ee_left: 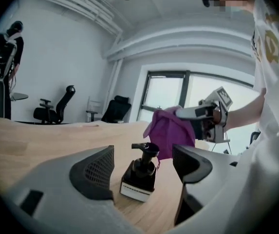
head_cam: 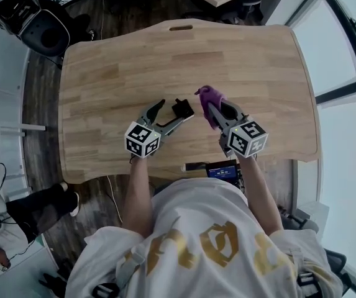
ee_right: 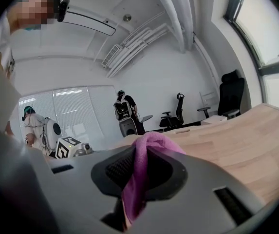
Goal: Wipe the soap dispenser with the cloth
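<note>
Two grippers: the left gripper (head_cam: 176, 108) and the right gripper (head_cam: 219, 109), one in each of the person's hands, both over the table (head_cam: 115, 73).
Marker cubes: two, one on each gripper (head_cam: 141, 139) (head_cam: 247, 136).
Left gripper (ee_left: 144, 167): jaws spread wide and holding nothing, with bare wood showing on either side of what stands between them.
Soap dispensers: one soap dispenser (head_cam: 182, 109), black with a pump head, upright near the middle of the table. It stands in the gap of the left jaws (ee_left: 140, 174) and looks clear of both.
Right gripper (ee_right: 139, 172): jaws pressed onto the cloth, which runs down between the two pads.
Cloths: one purple cloth (head_cam: 210, 96), bunched at the right gripper's tip and held off the table, just to the right of the dispenser.
Cloth from the left gripper view: it hangs (ee_left: 171, 130) behind the pump head, and I cannot tell there whether it touches the dispenser.
Office chairs: two (ee_left: 54, 108) (ee_left: 117, 108) beyond the table.
Other people: two, small in the right gripper view, one by the blinds (ee_right: 32, 123) and one wearing a backpack (ee_right: 124, 106).
Cut off or hard to read: the cloth's lower end (ee_right: 151, 143) sinks out of sight between the right jaws, and any print on the dispenser is too small to make out.
</note>
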Tool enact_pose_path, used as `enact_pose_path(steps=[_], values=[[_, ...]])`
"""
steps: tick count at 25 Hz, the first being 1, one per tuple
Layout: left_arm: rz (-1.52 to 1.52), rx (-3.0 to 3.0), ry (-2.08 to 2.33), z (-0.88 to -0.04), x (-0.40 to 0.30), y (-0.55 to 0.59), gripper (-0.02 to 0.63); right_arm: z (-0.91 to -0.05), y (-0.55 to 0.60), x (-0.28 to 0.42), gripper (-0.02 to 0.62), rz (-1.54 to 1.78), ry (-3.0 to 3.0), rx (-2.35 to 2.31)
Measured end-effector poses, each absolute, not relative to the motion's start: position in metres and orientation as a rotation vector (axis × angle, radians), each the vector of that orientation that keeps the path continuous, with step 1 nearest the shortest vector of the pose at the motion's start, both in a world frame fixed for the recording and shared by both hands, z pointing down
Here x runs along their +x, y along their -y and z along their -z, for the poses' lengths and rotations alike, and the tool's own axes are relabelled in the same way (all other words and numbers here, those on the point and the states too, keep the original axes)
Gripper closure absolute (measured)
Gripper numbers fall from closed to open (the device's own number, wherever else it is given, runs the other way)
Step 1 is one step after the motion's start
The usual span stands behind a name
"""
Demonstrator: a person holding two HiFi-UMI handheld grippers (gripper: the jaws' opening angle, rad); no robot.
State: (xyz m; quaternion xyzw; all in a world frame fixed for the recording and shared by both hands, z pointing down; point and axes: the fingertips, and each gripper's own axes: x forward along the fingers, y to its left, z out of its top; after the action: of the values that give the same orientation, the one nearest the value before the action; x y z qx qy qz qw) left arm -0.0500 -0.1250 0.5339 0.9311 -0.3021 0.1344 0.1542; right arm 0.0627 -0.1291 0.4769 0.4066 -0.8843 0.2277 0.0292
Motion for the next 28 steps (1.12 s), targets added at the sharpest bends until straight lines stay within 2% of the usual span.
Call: enact_pose_path(steps=[3,4,5,6,7,11,28], values=[[-0.342,2.705,0.919,-0.51,-0.049,0.124,0.236,-0.473,0.128,0.06,0.545,-0.647,2.711,1.271],[-0.343,2.711,0.964,-0.504,-0.051,0.125,0.273,-0.471,0.128,0.058,0.545,-0.629,2.705,1.282],[-0.343,2.707,1.031,-0.497,-0.056,0.126,0.395,-0.47,0.127,0.057,0.545,-0.611,2.698,1.295],[-0.333,2.692,1.104,-0.491,-0.061,0.129,0.556,-0.468,0.127,0.057,0.545,-0.594,2.689,1.313],[-0.311,2.674,1.163,-0.484,-0.065,0.13,0.595,-0.467,0.126,0.056,0.545,-0.579,2.679,1.335],[-0.205,2.62,1.283,-0.46,-0.072,0.134,0.596,-0.46,0.124,0.056,0.545,-0.529,2.651,1.402],[-0.251,2.545,1.38,-0.457,-0.075,0.118,0.597,-0.453,0.106,0.067,0.546,-0.461,2.578,1.518]])
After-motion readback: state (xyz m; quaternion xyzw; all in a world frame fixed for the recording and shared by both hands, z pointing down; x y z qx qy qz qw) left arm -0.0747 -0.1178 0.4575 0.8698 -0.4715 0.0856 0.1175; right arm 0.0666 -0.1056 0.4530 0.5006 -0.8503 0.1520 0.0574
